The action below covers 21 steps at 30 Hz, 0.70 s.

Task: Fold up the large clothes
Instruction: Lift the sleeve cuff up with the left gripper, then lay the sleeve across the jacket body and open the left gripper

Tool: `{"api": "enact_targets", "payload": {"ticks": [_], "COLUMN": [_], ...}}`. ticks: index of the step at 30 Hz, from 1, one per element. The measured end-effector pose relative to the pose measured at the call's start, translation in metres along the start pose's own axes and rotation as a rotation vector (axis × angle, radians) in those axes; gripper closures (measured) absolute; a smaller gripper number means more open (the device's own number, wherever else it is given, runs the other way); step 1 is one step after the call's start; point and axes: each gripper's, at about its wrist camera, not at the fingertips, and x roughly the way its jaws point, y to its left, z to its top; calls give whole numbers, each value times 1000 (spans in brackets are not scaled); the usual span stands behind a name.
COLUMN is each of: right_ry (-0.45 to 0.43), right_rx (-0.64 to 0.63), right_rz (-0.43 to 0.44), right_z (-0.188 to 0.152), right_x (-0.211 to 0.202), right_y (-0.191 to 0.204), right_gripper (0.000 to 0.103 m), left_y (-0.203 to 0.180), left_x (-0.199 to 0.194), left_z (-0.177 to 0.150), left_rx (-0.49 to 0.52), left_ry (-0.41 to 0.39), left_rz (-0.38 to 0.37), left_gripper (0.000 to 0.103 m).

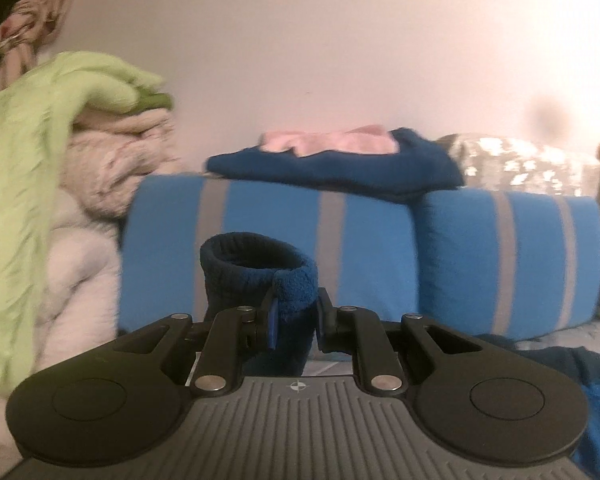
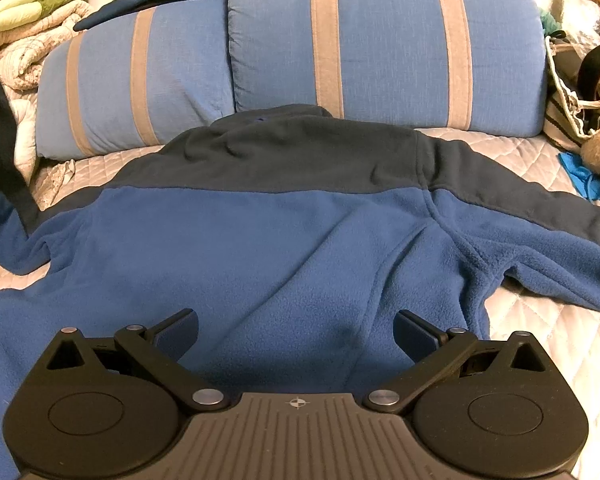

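A large blue fleece jacket (image 2: pixel 284 248) with a dark navy yoke lies spread on the quilted bed (image 2: pixel 540 320), collar toward the pillows. My right gripper (image 2: pixel 296 332) hovers open over its lower body, nothing between the fingers. In the left wrist view my left gripper (image 1: pixel 294 322) is shut on the sleeve cuff (image 1: pixel 260 268), which stands up as a dark ribbed tube with blue fleece at its edge. That lifted sleeve (image 2: pixel 0 152) rises at the far left edge of the right wrist view.
Two blue pillows with grey stripes (image 2: pixel 380 44) lean at the head of the bed, folded navy and pink clothes (image 1: pixel 332 160) on top. A pile of green and cream blankets (image 1: pixel 60 140) stands left. Bags and clutter (image 2: pixel 580 80) crowd the right side.
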Motion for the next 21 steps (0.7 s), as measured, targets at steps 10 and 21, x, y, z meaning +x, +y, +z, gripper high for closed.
{"api": "enact_targets", "payload": {"ticks": [10, 21], "right_ry": [3, 3], "right_rx": [4, 3], "right_rz": [1, -4], "right_z": [0, 0], "right_x": [1, 1], "right_y": [0, 1], "right_gripper": [0, 0], "left_y": [-63, -122], "left_x": [5, 13], "left_z": [8, 0], "left_rx": [30, 104], "left_ry": [-43, -37], "left_rz": [-181, -318], "left_gripper": [85, 85]}}
